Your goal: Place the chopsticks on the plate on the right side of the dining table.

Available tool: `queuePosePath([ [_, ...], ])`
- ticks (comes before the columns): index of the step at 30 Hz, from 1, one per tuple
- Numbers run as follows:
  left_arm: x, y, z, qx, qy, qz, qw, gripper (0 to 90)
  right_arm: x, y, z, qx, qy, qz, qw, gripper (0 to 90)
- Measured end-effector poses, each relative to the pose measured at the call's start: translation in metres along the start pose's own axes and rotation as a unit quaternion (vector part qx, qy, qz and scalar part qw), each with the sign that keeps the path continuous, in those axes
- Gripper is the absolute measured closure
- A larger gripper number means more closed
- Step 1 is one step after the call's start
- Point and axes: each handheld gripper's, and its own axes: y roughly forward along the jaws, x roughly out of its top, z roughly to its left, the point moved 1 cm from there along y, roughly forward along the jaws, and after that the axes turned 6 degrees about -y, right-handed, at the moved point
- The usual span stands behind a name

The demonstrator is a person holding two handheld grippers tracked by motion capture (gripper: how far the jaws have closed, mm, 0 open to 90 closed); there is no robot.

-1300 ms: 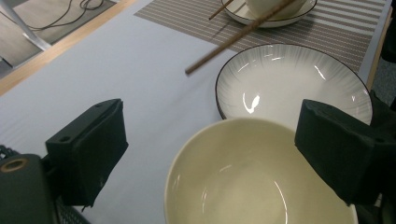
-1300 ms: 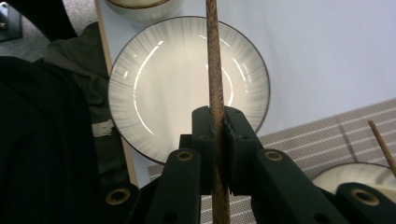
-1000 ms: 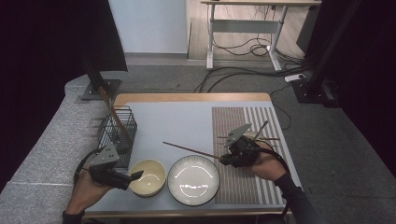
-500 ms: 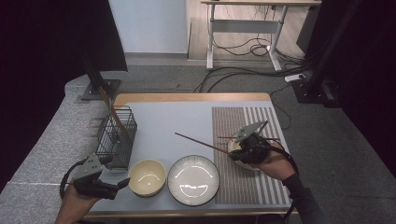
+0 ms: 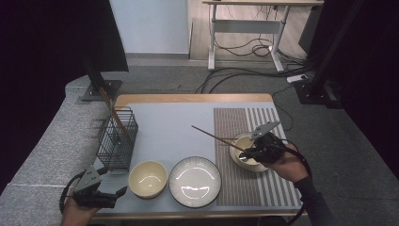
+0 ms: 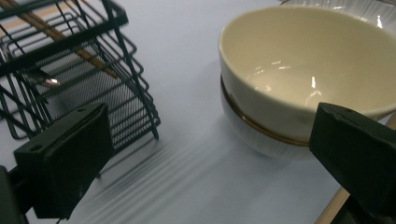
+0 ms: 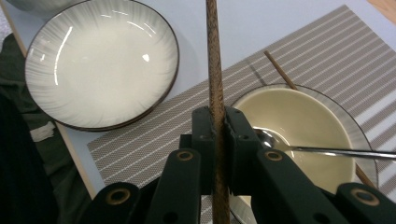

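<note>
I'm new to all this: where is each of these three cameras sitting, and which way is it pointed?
High view: fixed above the person's side, facing forward and down on the table; both forearms enter from below.
Left gripper view: rides the left hand-held gripper, looking between its open jaws at the cream bowl and wire basket.
Right gripper view: rides the right hand-held gripper, clamped on a chopstick, above the plate and spoon bowl.
Shared: high and right views both show the plate.

Dim room with dark sides, overhead glare on the plate (image 5: 195, 181) and cream bowl (image 6: 308, 70), streaked blur near the left gripper's jaws.
</note>
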Motion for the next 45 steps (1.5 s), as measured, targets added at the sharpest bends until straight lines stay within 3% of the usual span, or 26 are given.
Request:
queuePosePath([
  [8, -0.021, 0.012, 0.003, 0.017, -0.012, 0.013, 0.9997, 0.0, -0.011, -0.007, -0.008, -0.022, 0.020, 0.001, 0.9996, 84.0],
  [15, -0.039, 0.027, 0.005, 0.019, -0.032, 0.027, 0.9989, 0.3, -0.021, -0.013, -0.017, -0.041, 0.040, 0.002, 0.9984, 84.0],
  [21, -0.047, 0.039, 0.004, 0.028, -0.027, 0.056, 0.9977, 0.3, -0.032, -0.018, -0.026, -0.056, 0.058, 0.001, 0.9967, 84.0],
  [28, -0.054, 0.049, 0.007, 0.033, -0.035, 0.071, 0.9963, 0.1, -0.043, -0.022, -0.035, -0.072, 0.078, 0.005, 0.9943, 84.0],
  [32, -0.058, 0.051, 0.009, 0.026, -0.049, 0.061, 0.9966, 0.0, -0.049, -0.025, -0.040, -0.086, 0.089, 0.005, 0.9924, 83.9],
  [45, -0.060, 0.051, 0.010, 0.024, -0.050, 0.057, 0.9968, 0.0, -0.066, -0.036, -0.057, -0.122, 0.118, 0.009, 0.9855, 84.0],
])
